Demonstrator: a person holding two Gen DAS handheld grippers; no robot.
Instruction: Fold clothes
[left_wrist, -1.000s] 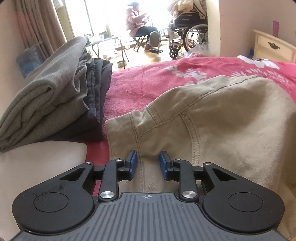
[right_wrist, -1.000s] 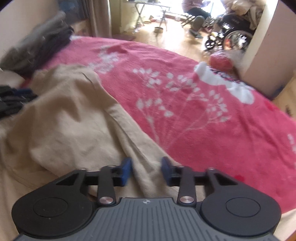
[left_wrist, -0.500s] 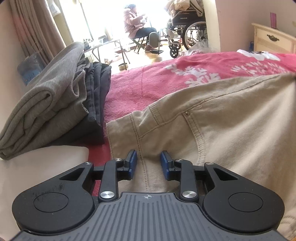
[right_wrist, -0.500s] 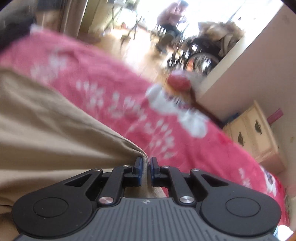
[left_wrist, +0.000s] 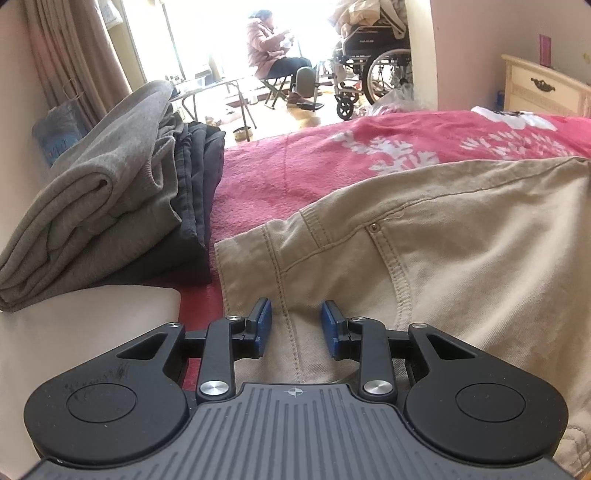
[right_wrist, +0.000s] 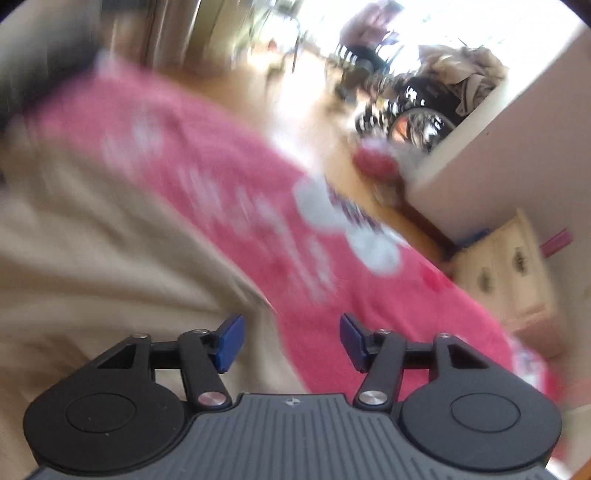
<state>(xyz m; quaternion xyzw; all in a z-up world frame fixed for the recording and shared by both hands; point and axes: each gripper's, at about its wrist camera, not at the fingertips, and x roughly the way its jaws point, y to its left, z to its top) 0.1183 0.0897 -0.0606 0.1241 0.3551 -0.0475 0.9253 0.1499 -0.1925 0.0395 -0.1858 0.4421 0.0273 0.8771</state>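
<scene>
Beige trousers (left_wrist: 424, 258) lie folded over on the pink flowered blanket (left_wrist: 295, 166). My left gripper (left_wrist: 296, 325) is open, its blue pads on either side of a stitched seam at the waistband end, low over the cloth. In the blurred right wrist view the same trousers (right_wrist: 110, 266) fill the left side. My right gripper (right_wrist: 291, 339) is wide open and empty over the trousers' edge where it meets the blanket (right_wrist: 332, 295).
A stack of folded grey and dark clothes (left_wrist: 110, 206) stands to the left of the trousers, with a white pillow (left_wrist: 81, 332) in front of it. A cream dresser (left_wrist: 546, 88) stands at the right. A wheelchair (left_wrist: 373, 70) and a seated person (left_wrist: 273, 55) are in the far room.
My right gripper was shut on the trousers' edge half a second ago and is now wide open, having let the cloth go. The trousers now lie flatter. My left gripper stayed open.
</scene>
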